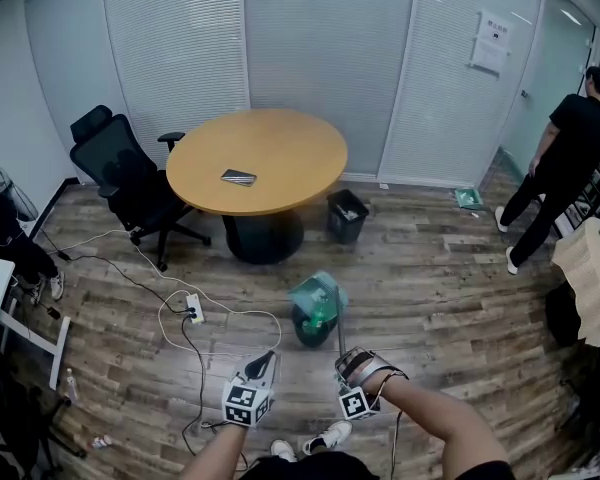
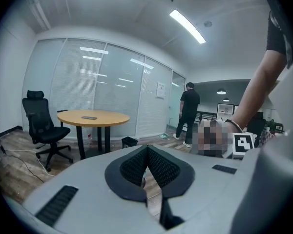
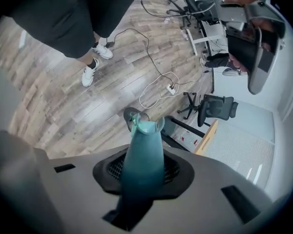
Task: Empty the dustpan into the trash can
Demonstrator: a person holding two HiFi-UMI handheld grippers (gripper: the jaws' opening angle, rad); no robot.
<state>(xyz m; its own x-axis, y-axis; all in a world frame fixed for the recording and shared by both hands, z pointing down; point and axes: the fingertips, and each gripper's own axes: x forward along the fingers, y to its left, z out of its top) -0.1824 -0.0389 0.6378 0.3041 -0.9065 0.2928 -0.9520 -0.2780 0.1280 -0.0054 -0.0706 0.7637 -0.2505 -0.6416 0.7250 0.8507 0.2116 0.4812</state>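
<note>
Now the right gripper (image 1: 349,361) is clamped on the dustpan's teal handle (image 3: 142,155), both pads pressed against its sides, with the grip running out ahead between the 2 jaws. At the far end of the thin pole, the teal dustpan (image 1: 317,292) hangs tipped directly over the dark round trash can (image 1: 310,330) on the wood floor (image 1: 430,288). The left gripper (image 1: 265,360) sits just beside the right one, pads together at the tips, nothing between them.
</note>
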